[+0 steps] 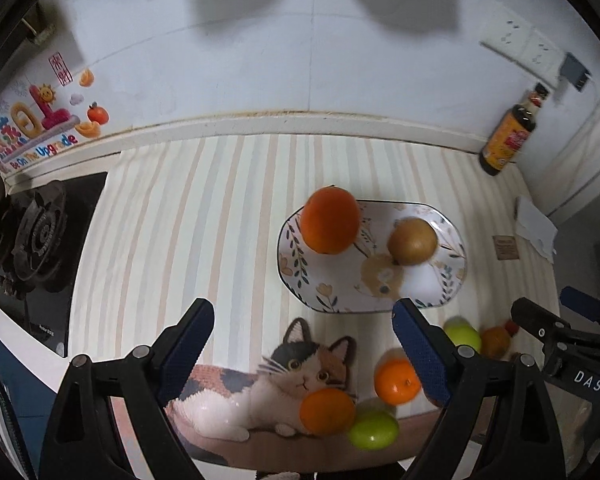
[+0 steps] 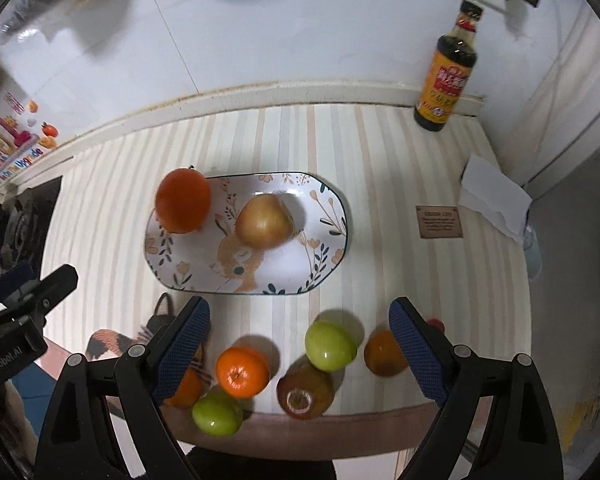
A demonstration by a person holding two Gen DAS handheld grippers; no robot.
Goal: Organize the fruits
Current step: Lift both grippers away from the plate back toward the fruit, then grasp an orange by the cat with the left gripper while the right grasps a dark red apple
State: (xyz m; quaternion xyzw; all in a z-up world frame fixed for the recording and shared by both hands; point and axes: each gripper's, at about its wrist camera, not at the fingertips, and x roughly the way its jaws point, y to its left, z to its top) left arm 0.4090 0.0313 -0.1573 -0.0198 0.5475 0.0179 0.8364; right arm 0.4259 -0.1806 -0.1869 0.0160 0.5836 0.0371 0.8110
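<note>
A flowered oval plate [image 1: 432, 296] [image 2: 324, 240] holds a large orange [image 1: 331, 220] [image 2: 183, 205] at its left end and a yellow-brown pear [image 1: 412, 241] [image 2: 265, 221] in the middle. Loose fruit lies near the table's front edge: two small oranges [image 2: 242, 371] [image 1: 327, 411], two green fruits [image 2: 330, 345] [image 2: 216, 414], a brown apple [image 2: 305, 391] and a dark orange fruit [image 2: 382, 353]. My left gripper [image 1: 303, 354] is open and empty above the cat picture. My right gripper [image 2: 299, 352] is open and empty above the loose fruit.
A dark sauce bottle [image 2: 446, 70] stands at the back right by the wall. A gas stove [image 1: 40, 236] is on the left. White paper [image 2: 496, 200] and a small brown card [image 2: 439, 222] lie at the right.
</note>
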